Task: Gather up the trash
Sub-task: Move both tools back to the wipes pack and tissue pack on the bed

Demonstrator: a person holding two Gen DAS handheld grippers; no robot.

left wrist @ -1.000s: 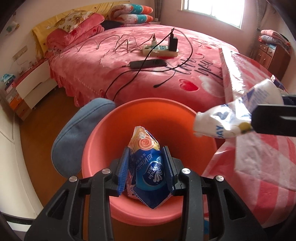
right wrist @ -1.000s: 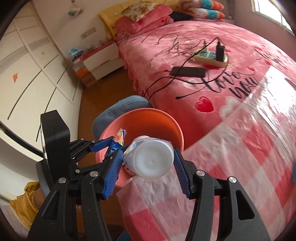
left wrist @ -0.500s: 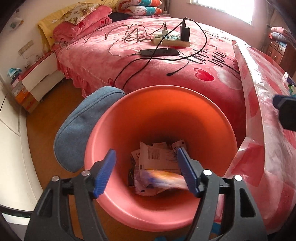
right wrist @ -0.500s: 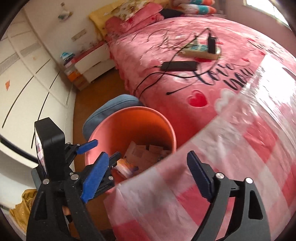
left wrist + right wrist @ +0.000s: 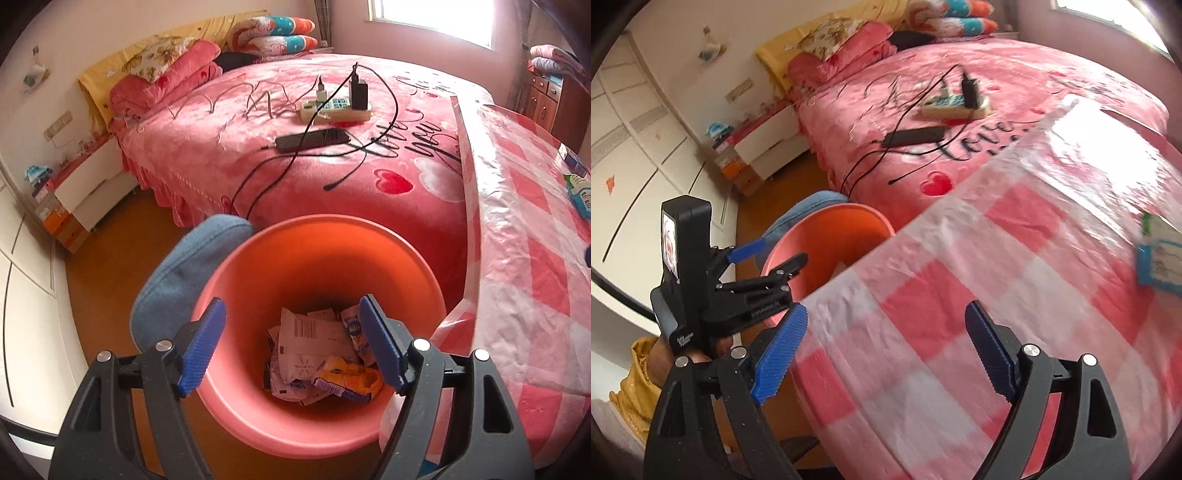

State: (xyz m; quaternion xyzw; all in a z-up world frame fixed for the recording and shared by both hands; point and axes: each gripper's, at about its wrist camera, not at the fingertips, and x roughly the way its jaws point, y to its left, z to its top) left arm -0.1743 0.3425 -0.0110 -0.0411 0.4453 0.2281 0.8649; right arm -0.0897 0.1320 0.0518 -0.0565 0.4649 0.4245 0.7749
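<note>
Trash packets [image 5: 1160, 258] are lying on the checked table [image 5: 923, 325], up-right of your right gripper [image 5: 886, 362], which is gaping empty and nearer. Your left gripper [image 5: 291, 347] is opening, nothing between its jaws, over the bin [image 5: 406, 258].

Bin [image 5: 413, 266] mouth unobstructed from above; trash pile [image 5: 321, 358] fills only bottom, walls above it bare. Left gripper [image 5: 291, 343] over mouth, jaws opening, nothing between fingers. Bench [image 5: 960, 295] left edge overhangs bin's right rim; blue cushion [image 5: 177, 273] crowds its left rim; bed [image 5: 332, 192] just behind. Bench middle bare under right gripper [image 5: 882, 350], fingers spread wide, gap empty. Packets [image 5: 1160, 258] near bench far right edge.
</note>
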